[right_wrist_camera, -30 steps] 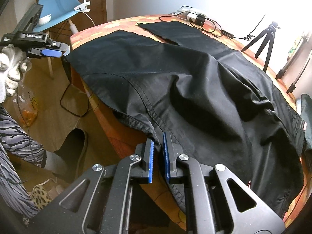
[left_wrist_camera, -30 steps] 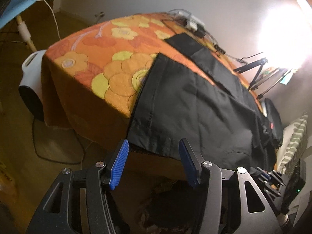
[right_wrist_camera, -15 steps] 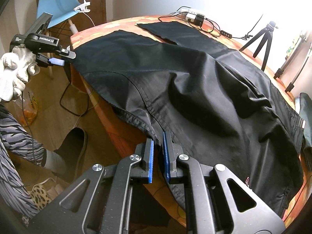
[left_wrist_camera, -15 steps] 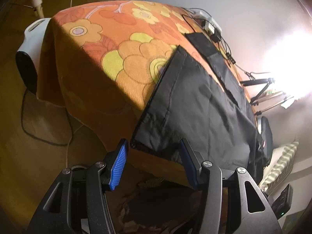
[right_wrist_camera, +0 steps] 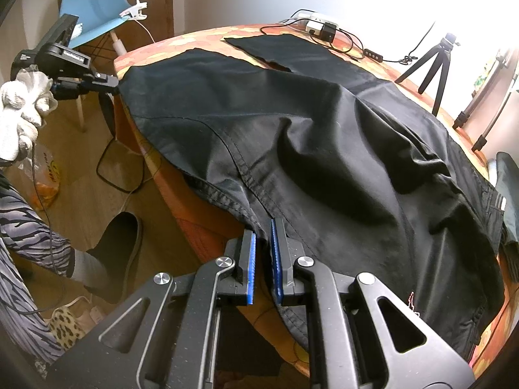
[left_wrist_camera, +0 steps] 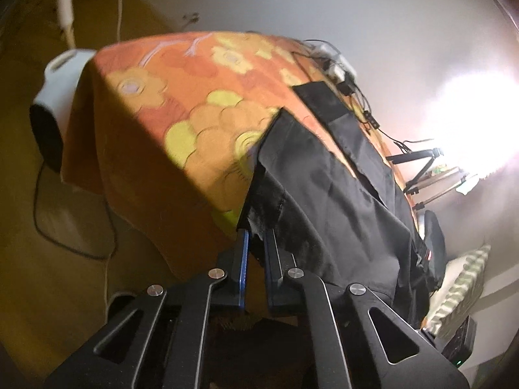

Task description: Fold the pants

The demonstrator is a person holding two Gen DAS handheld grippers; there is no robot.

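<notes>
Black pants (right_wrist_camera: 324,129) lie spread on a table under an orange flowered cloth (left_wrist_camera: 181,107), one leg hem hanging over the near edge. In the left wrist view my left gripper (left_wrist_camera: 256,236) is closing its jaws, with the corner of that leg hem (left_wrist_camera: 269,204) between the blue pads. The right wrist view shows the same left gripper (right_wrist_camera: 113,82) at the far left, pinching the hem in a gloved hand (right_wrist_camera: 22,97). My right gripper (right_wrist_camera: 262,233) is shut on the pants' near edge by a seam.
A power strip with cables (right_wrist_camera: 319,26) and a small tripod (right_wrist_camera: 434,61) sit at the table's far side. A blue chair (right_wrist_camera: 94,3) and a white appliance (left_wrist_camera: 55,74) stand left of the table. The person's slippered foot (right_wrist_camera: 113,243) is near a floor cable.
My left gripper moved in onto the leg hem corner and its jaws went from wide apart to nearly together on the cloth. The right gripper kept still, shut on the pants.
</notes>
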